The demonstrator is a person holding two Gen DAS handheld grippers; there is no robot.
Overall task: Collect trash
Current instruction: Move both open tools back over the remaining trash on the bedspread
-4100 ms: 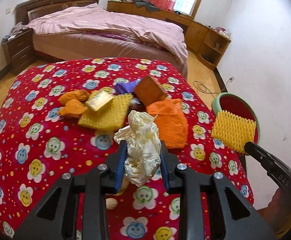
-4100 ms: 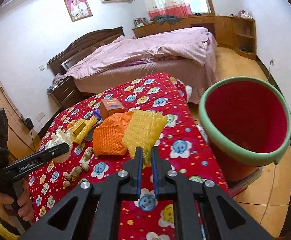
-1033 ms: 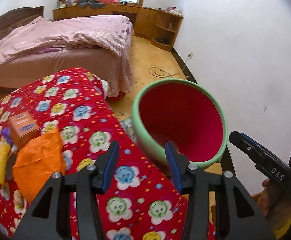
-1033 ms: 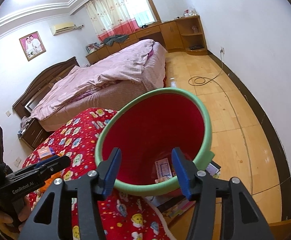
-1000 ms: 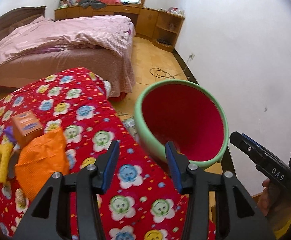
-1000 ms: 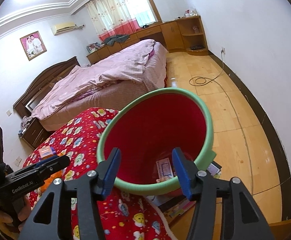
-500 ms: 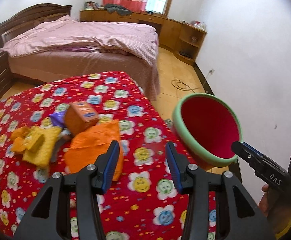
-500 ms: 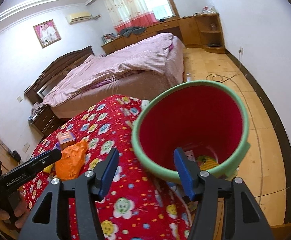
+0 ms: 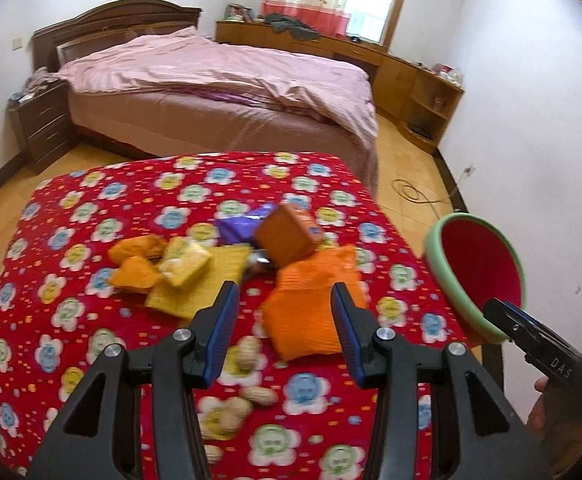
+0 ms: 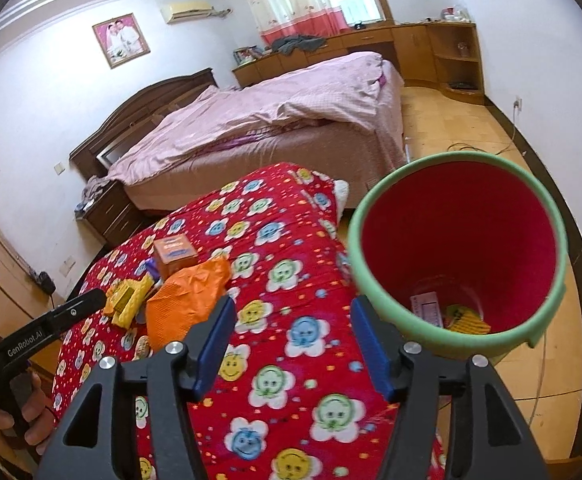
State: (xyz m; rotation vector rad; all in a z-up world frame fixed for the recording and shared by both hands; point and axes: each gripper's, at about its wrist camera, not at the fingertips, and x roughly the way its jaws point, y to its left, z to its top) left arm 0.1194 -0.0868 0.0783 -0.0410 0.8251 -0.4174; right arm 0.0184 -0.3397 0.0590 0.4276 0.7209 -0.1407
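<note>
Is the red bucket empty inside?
No, the right wrist view shows a yellow foam net and a pink packet at the bottom of the red bucket.

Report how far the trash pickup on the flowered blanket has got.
Done: some trash, a yellow piece among it, already lies in the red bin. In hand: nothing; the left gripper and right gripper are both open and empty. Left: the orange bag, orange box, yellow packets and peanuts.
</note>
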